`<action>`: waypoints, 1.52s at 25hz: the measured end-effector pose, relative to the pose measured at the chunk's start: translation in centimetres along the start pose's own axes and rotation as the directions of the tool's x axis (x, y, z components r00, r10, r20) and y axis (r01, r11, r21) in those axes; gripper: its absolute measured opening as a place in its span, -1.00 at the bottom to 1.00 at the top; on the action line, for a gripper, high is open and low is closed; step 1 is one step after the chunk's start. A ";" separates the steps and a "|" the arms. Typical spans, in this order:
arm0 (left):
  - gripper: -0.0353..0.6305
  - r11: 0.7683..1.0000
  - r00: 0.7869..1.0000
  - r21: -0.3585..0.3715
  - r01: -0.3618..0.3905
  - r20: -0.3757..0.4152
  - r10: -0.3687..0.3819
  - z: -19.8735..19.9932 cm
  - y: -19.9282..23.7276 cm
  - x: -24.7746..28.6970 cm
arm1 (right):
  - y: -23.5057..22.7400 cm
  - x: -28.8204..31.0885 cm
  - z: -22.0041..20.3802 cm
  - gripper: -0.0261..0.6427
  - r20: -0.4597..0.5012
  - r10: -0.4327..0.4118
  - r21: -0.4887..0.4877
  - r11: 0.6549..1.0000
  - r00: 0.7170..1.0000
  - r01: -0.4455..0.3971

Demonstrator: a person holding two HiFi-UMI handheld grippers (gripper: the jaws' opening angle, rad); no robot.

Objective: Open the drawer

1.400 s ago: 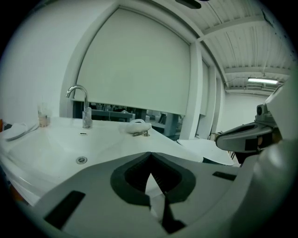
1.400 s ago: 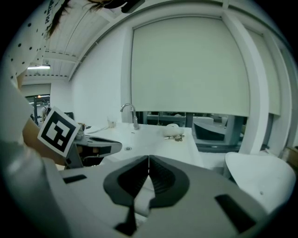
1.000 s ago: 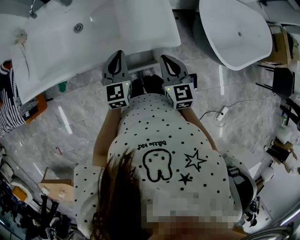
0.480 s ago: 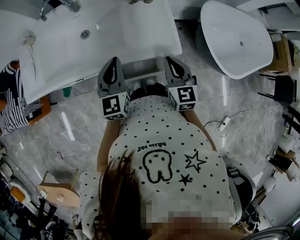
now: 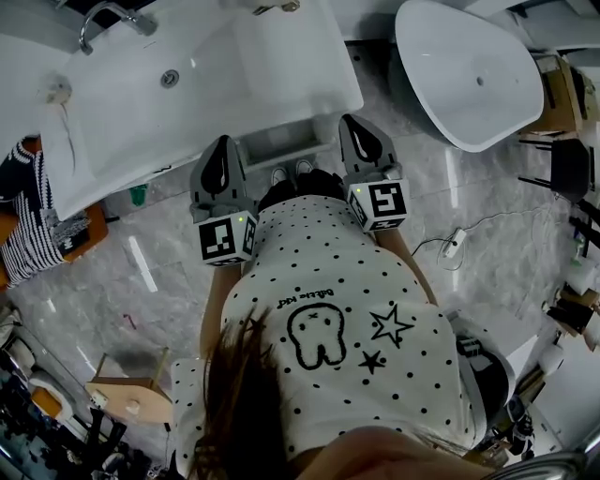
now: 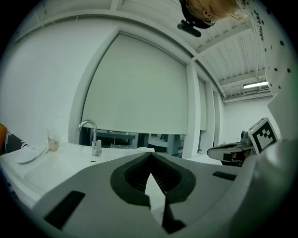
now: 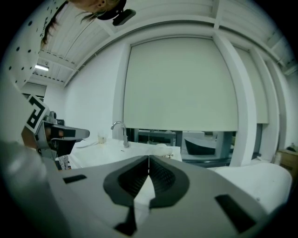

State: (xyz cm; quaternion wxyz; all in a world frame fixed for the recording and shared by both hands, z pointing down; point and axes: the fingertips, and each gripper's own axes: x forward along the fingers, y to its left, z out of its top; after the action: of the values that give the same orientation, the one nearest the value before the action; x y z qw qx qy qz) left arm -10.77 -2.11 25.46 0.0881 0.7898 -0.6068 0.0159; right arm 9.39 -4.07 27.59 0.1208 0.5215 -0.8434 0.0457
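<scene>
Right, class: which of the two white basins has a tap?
The rectangular basin at upper left: a curved tap stands at its rim. The oval basin shows none.

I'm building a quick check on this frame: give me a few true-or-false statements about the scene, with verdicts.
1. The left gripper has its jaws shut with nothing between them. True.
2. The right gripper is holding the faucet. False: it is shut on nothing, and the faucet stands on the sink counter, well apart from it.
3. In the head view, a white tub stands to the right of the sink counter. True.
4. The person's shirt is plain black. False: it is light with dark dots.
</scene>
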 end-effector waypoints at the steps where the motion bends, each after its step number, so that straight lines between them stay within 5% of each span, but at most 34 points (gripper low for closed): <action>1: -0.88 1.000 1.000 -0.002 0.009 -0.002 -0.009 0.0 -0.2 -0.1 | 0.0 -0.2 0.5 -0.88 0.010 -0.001 0.003 1.000 1.000 0.001; 13: -0.88 0.998 1.000 -0.061 0.021 -0.017 -0.022 -1.8 -0.4 -0.6 | 2.8 -0.3 -0.5 -0.88 -0.009 0.071 -0.016 0.997 0.997 -0.071; 19: -0.88 0.997 0.996 -0.013 0.076 -0.038 -0.077 -2.1 -1.5 -0.3 | 3.2 0.2 -0.5 -0.88 0.001 0.085 -0.032 0.996 0.996 -0.085; 38: -0.88 0.997 0.996 0.013 0.074 -0.050 -0.073 -1.8 -2.0 -0.2 | 5.5 1.1 0.1 -0.88 -0.010 0.191 -0.107 0.976 0.982 -0.191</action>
State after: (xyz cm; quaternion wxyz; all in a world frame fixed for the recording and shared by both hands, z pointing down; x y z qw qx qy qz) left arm -8.71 -1.12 26.95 0.0977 0.8116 -0.5748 0.0370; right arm 4.02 -2.53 27.98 0.1436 0.4310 -0.8908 0.0117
